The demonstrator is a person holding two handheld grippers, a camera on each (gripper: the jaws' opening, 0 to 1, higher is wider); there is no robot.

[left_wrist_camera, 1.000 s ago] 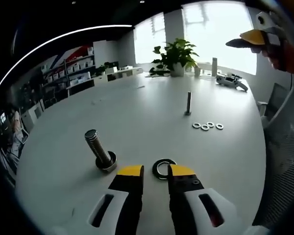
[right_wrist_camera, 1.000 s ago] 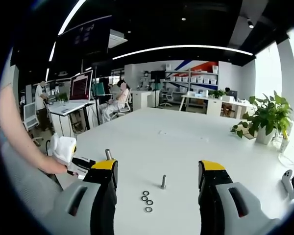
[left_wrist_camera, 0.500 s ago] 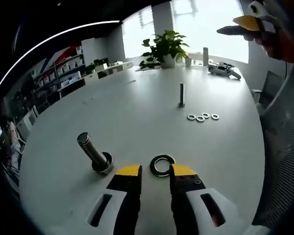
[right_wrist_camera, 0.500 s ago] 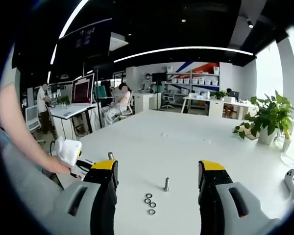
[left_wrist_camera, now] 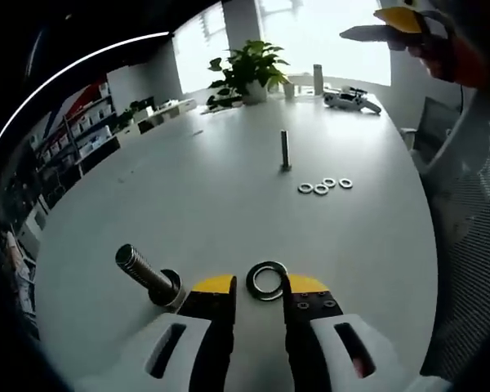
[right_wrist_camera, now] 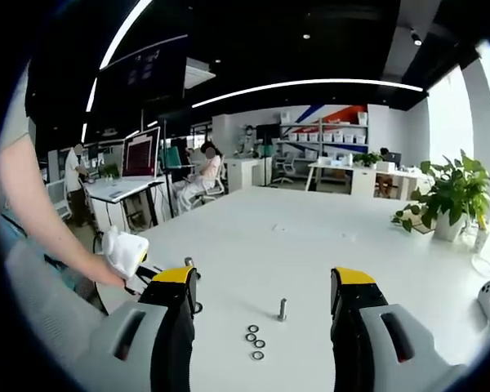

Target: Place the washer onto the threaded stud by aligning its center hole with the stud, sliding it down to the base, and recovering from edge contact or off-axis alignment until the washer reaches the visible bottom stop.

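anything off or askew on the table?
Nothing stands out. The large washer lies flat beside the big threaded stud; the slim stud stands upright with four small washers in a row beside it on the white table.

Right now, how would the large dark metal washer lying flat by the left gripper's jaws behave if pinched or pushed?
The large dark metal washer looks rigid, so probably no flexing. Lying flat on the smooth white table, it would likely slide and be hard to get under. Stood on edge, it could roll.
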